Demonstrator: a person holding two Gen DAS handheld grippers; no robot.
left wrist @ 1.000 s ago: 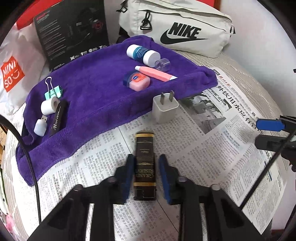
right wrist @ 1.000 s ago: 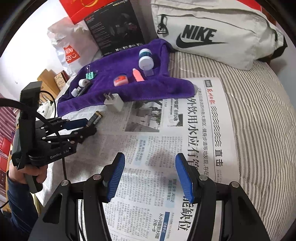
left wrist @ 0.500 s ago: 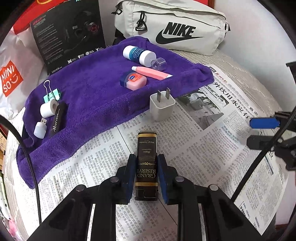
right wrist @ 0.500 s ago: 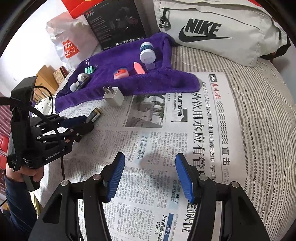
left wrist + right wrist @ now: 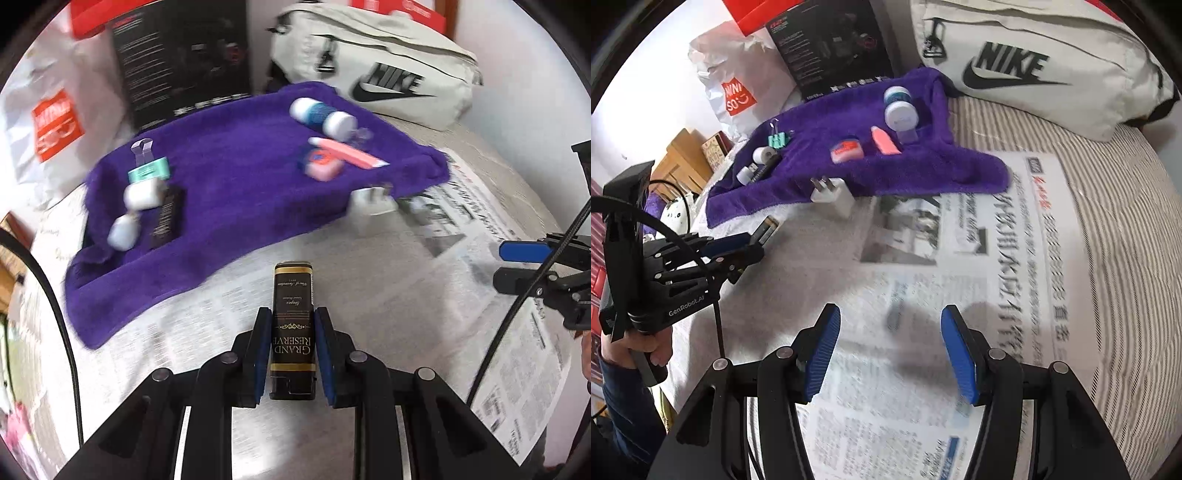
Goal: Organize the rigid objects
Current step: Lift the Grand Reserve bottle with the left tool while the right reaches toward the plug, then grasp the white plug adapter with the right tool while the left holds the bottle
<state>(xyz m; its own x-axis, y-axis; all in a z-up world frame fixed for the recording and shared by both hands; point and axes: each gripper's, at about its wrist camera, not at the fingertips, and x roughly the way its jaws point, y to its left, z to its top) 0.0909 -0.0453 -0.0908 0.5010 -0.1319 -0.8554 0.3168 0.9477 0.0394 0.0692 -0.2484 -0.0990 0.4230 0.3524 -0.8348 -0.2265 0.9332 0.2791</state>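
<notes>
Left wrist view shows the left gripper (image 5: pixel 292 354) pinching a small dark box (image 5: pixel 293 325) with gold lettering, its pads pressed flat on the two long sides so the box points straight out along the fingers. The box appears to hang just above the newspaper (image 5: pixel 480 295), short of the near edge of the purple towel (image 5: pixel 229 192). That towel seems to be the collecting place: already lying on it are a binder clip (image 5: pixel 147 168), a white roll (image 5: pixel 142 194) and a slim dark stick (image 5: pixel 168 218) toward its left end, and a blue and white bottle (image 5: pixel 321 116), a pink tube (image 5: pixel 347 155) and a pink tin (image 5: pixel 319 166) toward its right end. The broad middle of the towel is bare, likely the spot the box is meant for.

A white plug adapter (image 5: pixel 833 197) sits on the newspaper touching the towel's near edge, not yet sorted.

Right wrist view shows the right gripper (image 5: pixel 892 354) with its claw spread and nothing between the pads, held over the newspaper well apart from the towel, probably waiting clear of the other hand's path. A grey sling bag (image 5: pixel 1034 62) lies behind the towel's far right corner.
</notes>
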